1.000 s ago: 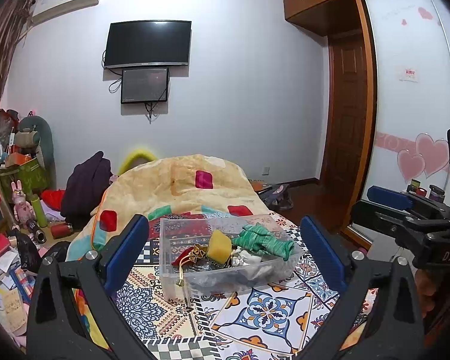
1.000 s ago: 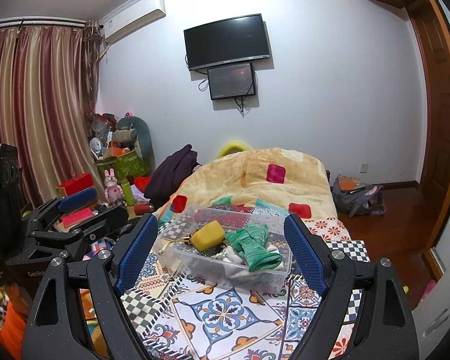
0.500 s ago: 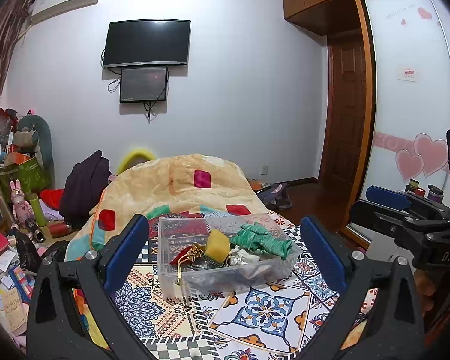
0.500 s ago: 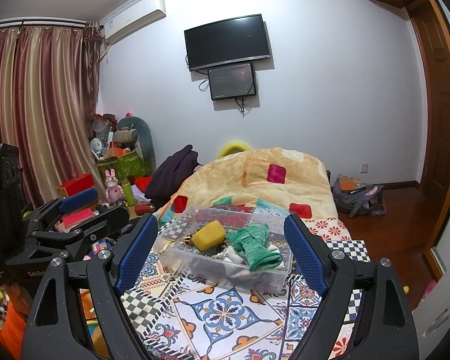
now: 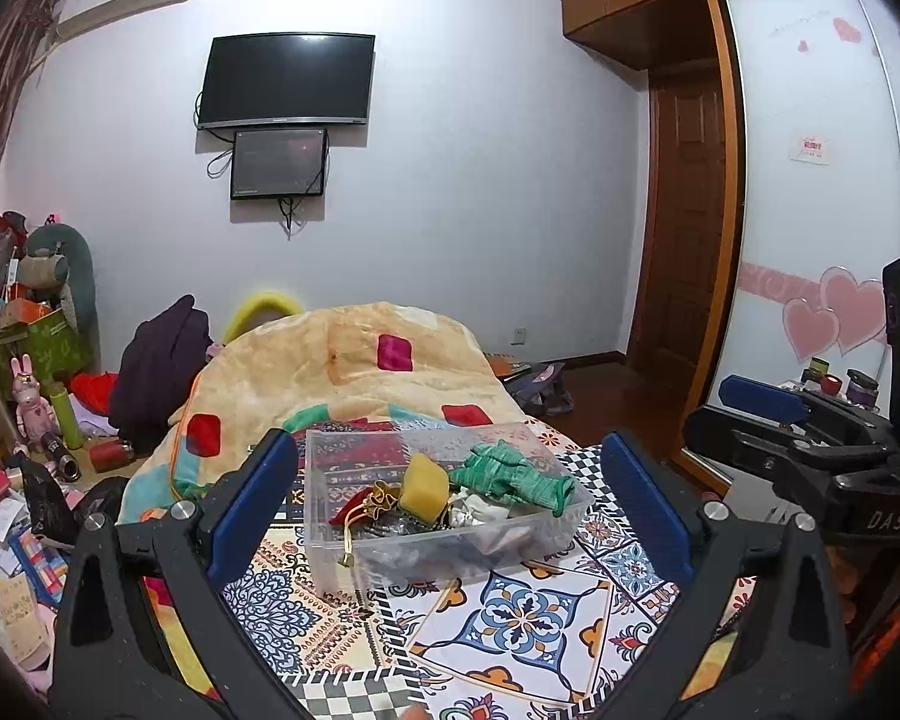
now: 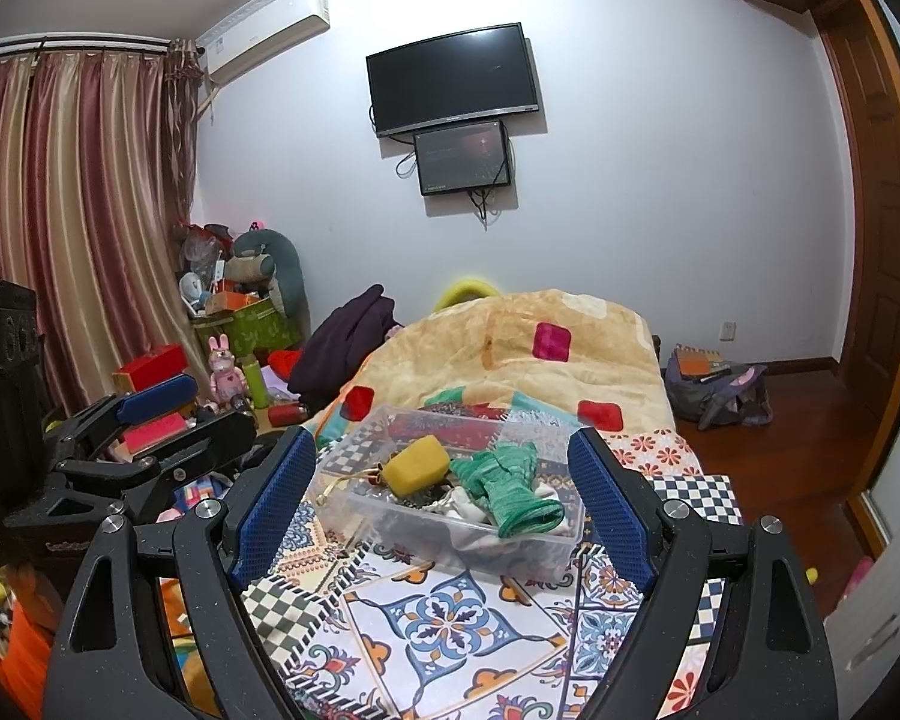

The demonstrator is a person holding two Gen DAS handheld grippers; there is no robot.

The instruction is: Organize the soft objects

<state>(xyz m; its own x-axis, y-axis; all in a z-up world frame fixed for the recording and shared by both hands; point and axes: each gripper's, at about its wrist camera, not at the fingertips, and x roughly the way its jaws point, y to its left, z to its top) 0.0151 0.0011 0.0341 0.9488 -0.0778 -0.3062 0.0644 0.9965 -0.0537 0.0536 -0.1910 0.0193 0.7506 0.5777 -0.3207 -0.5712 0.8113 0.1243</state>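
A clear plastic bin (image 5: pixel 330 546) (image 6: pixel 510 561) sits on a patterned bedspread (image 5: pixel 528 618). Inside it lie a yellow sponge (image 5: pixel 426 486) (image 6: pixel 417 468), a green knitted cloth (image 5: pixel 510 474) (image 6: pixel 510 492), a red pouch with a gold tassel (image 5: pixel 360 507) and some white fabric (image 5: pixel 474 510). My left gripper (image 5: pixel 447 444) is open, hovering short of the bin with nothing between its blue pads. My right gripper (image 6: pixel 441 441) is open too, also short of the bin and empty. Each gripper shows at the edge of the other's view.
A rumpled yellow quilt (image 5: pixel 342 372) is heaped behind the bin. Boxes, toys and bottles (image 6: pixel 228 360) crowd the floor on the left. A backpack (image 6: pixel 720 390) lies on the wood floor at right, near a door and a sliding wardrobe (image 5: pixel 822 240).
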